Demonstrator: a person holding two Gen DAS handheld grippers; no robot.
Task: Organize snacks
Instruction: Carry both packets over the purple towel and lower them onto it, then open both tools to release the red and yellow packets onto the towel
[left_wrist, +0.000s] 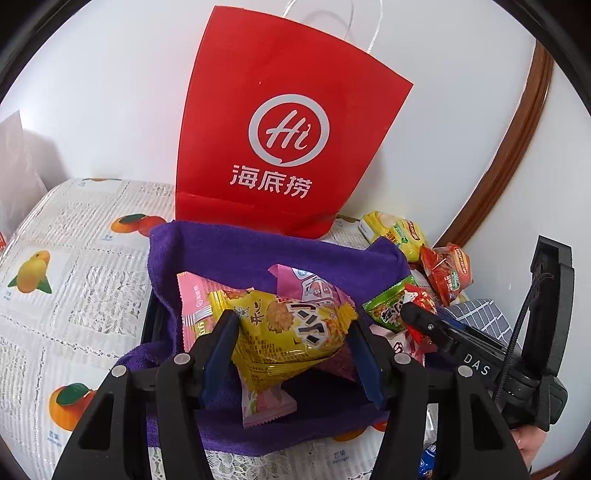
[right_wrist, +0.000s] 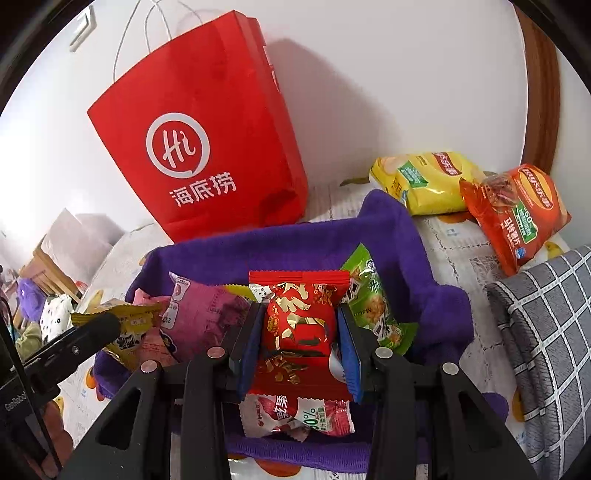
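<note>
Fruit-print tablecloth (right_wrist: 461, 266), red bag (right_wrist: 207, 147), purple-lined basket (right_wrist: 424, 280)

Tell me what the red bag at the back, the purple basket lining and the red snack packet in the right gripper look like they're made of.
Red bag: likely matte paper, judging by its crisp folds and string handles. Purple lining: soft cloth, probably terry or microfibre, going by its fuzzy nap. Red snack packet: glossy plastic film with metallic gold print and crimped ends.
</note>
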